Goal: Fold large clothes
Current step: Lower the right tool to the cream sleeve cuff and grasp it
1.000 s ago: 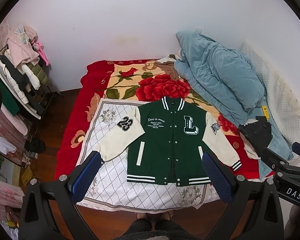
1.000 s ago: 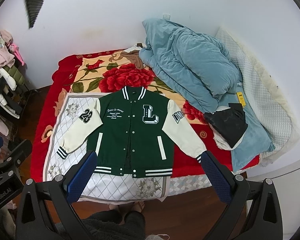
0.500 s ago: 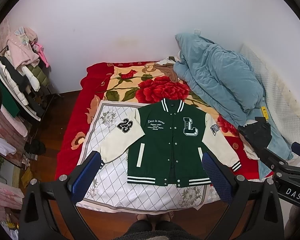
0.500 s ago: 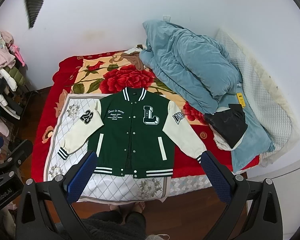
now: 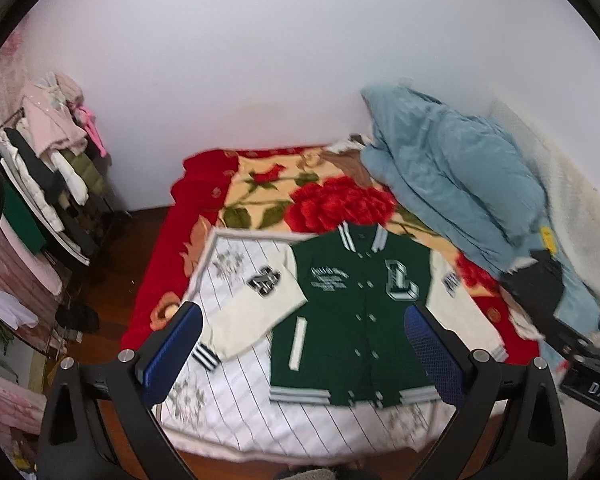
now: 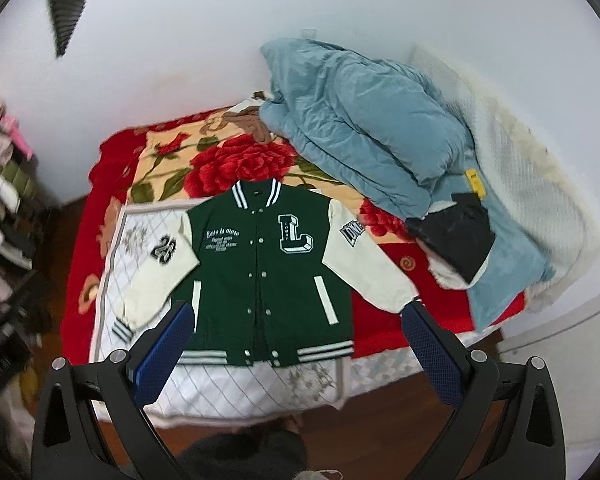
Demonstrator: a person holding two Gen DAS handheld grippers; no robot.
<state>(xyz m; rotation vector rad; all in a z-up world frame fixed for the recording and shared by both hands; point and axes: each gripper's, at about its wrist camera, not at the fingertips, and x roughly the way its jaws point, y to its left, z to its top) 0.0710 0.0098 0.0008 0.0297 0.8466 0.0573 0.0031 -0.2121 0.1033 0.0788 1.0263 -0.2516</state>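
A green varsity jacket with cream sleeves lies flat and face up on the bed, front snapped shut, sleeves spread out. It also shows in the right wrist view. My left gripper is open and empty, held high above the bed's near edge over the jacket's hem. My right gripper is open and empty, also high above the hem. Neither touches the jacket.
The jacket rests on a white diamond-pattern sheet over a red rose blanket. A blue quilt and a black garment lie at the right. A clothes rack stands at the left. The right gripper's body shows at the left view's right edge.
Both grippers have dropped and moved forward toward the bed, so the jacket looks larger and lower in both views. The views are motion-blurred. The jacket has not moved.
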